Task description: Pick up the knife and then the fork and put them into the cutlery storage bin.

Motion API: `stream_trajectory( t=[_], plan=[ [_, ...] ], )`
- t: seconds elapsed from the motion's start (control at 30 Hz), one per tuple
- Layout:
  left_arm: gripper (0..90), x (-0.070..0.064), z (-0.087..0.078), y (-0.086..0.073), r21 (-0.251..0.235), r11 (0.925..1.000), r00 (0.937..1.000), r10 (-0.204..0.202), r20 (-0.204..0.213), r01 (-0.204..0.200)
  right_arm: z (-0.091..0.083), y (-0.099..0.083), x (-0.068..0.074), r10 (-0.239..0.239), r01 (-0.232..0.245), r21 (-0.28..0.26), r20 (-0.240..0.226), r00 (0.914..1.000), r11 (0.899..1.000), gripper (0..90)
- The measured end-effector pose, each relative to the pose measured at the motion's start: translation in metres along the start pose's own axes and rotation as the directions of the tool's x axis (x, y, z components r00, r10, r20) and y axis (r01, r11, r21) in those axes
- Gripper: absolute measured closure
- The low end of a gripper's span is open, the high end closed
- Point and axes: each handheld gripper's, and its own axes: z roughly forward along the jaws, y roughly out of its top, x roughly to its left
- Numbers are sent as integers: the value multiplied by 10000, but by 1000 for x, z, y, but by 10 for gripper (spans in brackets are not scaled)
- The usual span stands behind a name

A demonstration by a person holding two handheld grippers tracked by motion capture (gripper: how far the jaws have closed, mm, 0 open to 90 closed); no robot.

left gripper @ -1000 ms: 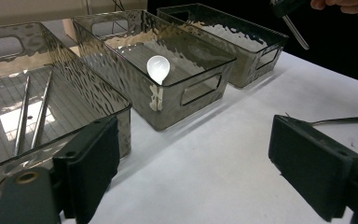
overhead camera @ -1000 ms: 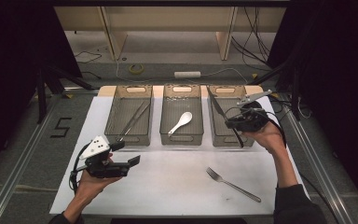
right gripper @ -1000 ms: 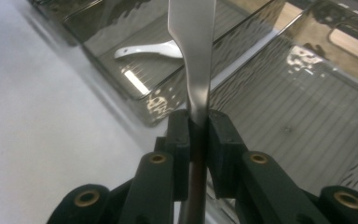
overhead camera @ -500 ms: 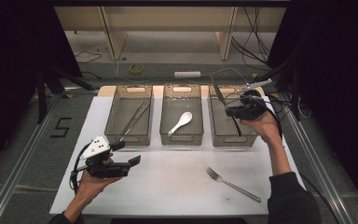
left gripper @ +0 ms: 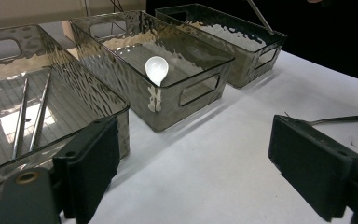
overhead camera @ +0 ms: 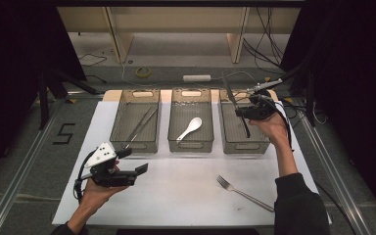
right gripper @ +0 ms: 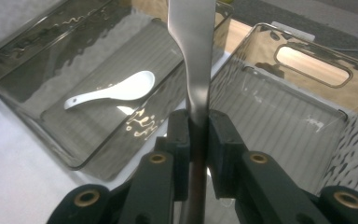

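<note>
While the left gripper (overhead camera: 129, 169) rests low over the white worktop (overhead camera: 186, 196) with its jaws spread wide and nothing between them, the high view shows the right gripper (overhead camera: 242, 111) raised above the right-hand bin (overhead camera: 245, 142), clamped on a table knife (overhead camera: 236, 105) that slants across the bin's opening, its blade pointing up and away from the person. Three smoked plastic bins stand in a row at the far side of the worktop: the left bin (overhead camera: 136, 142) holds a pair of metal chopsticks (overhead camera: 141, 126), the middle bin (overhead camera: 191, 143) a white spoon (overhead camera: 189, 128). A fork (overhead camera: 245, 193) lies loose on the worktop, well apart from the bins, near the right forearm. In the left gripper view, the two black jaws stand far apart over bare worktop (left gripper: 214, 163), with the chopsticks (left gripper: 28, 116) in the nearest bin, the spoon (left gripper: 156, 69) in the next, and the fork's handle (left gripper: 340, 119) just beyond the right jaw. In the right gripper view, the jaws pinch the knife (right gripper: 193, 56) by its handle, the blade rising between the middle bin with its spoon (right gripper: 114, 93) and the right-hand bin (right gripper: 307, 93).
</note>
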Motion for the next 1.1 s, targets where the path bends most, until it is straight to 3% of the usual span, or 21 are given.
stream_trajectory(
  t=[0.53,1.1],
  plan=[
    [160,-1,0,0,-16,10000,10000,15,13,-15,21,-4,-11,618,-625,114,509,9968,9980,808],
    [160,-1,0,0,-24,10000,10000,35,26,-35,37,-16,-12,854,-883,358,764,9934,9954,807]
  ],
)
